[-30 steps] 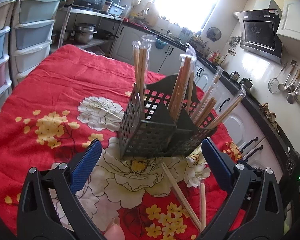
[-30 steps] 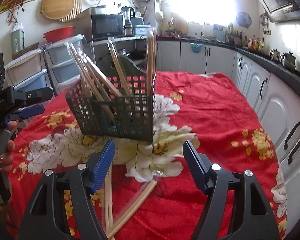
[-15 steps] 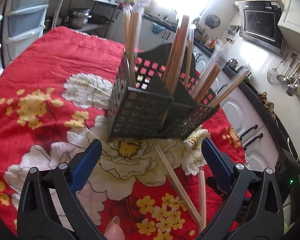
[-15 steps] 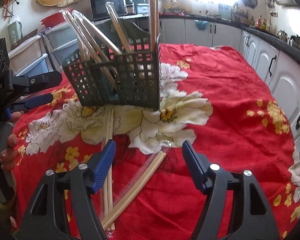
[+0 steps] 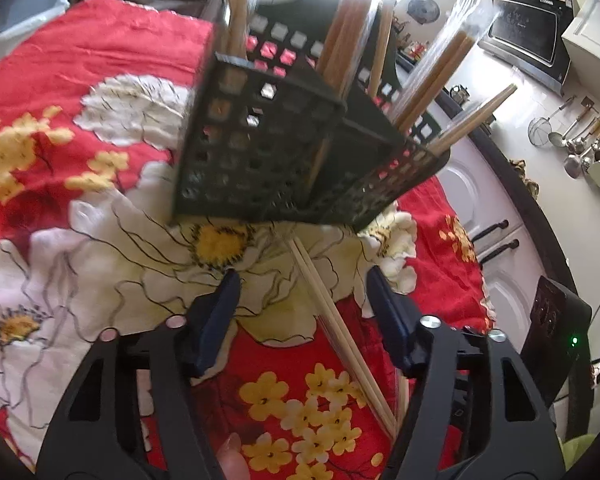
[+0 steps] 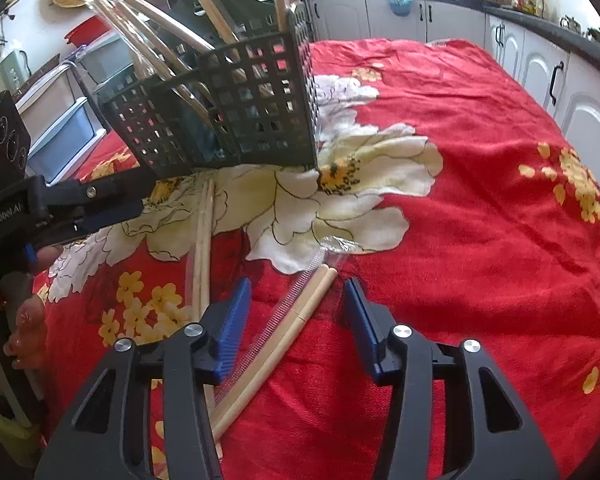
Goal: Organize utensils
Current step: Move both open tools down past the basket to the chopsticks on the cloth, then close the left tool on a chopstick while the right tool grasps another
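Observation:
A black lattice basket point(image 5: 260, 152) point(image 6: 236, 120) stands on the red flowered cloth, holding several chopstick pairs upright, some in clear sleeves. A bare chopstick pair point(image 5: 328, 312) point(image 6: 202, 240) lies on the cloth in front of it. My left gripper point(image 5: 303, 276) point(image 6: 142, 196) hangs low over that pair, its jaws closing with the sticks between them, pads clear of the wood. A sleeved chopstick pair point(image 6: 312, 300) lies beside the bare pair. My right gripper point(image 6: 297, 286) straddles the sleeved pair, its jaws closing too, pads apart from it.
The cloth point(image 6: 480, 200) covers a table. White cabinets point(image 6: 580, 120) line its far side. Plastic drawers point(image 6: 60, 136) stand beyond the basket. A person's fingers point(image 6: 20, 320) hold the left gripper's handle. Ladles hang on the wall point(image 5: 580, 148).
Both grippers have sunk toward the cloth and tipped downward. Their jaws have narrowed. The loose chopstick pairs now lie between the pads instead of below them.

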Available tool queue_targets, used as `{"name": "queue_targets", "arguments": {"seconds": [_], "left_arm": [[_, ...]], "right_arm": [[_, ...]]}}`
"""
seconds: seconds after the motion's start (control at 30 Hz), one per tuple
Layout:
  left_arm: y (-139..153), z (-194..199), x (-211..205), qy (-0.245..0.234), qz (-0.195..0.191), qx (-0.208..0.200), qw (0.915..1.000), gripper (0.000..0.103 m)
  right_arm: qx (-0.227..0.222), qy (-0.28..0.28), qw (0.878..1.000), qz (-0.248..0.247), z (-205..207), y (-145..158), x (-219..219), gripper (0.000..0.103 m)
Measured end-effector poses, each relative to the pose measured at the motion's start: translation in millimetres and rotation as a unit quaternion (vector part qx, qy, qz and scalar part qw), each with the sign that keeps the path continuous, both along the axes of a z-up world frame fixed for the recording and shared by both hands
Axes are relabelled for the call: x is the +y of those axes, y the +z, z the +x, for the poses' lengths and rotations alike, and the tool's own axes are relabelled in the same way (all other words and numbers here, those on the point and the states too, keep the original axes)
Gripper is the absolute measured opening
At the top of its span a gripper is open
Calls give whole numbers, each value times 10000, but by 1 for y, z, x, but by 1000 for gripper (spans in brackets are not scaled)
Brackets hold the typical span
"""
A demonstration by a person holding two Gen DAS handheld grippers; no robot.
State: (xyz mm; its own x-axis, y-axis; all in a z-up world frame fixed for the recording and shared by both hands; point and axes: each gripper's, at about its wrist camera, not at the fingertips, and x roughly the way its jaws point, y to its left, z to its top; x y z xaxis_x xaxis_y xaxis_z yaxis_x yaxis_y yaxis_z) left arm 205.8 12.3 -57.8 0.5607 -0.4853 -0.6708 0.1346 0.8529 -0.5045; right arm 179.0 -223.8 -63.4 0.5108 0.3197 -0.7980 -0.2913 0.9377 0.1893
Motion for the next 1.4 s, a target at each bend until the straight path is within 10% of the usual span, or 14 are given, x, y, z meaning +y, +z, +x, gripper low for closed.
{"name": "queue_targets", "arguments": {"seconds": [0.37,0.8,1.4], "left_arm": [[-25,25,-21,-256,-212,504,9982,48],[-37,40,-9,-55,-67,665,9977,13],[-33,22,15,-98,-439,557,9974,8]], "right_arm": [[113,-68,9999,-85,6,-6,-5,27],[131,-175,9995,209,6,-1,-13,10],[-350,142,9985,408,-2,37,0,6]]}}
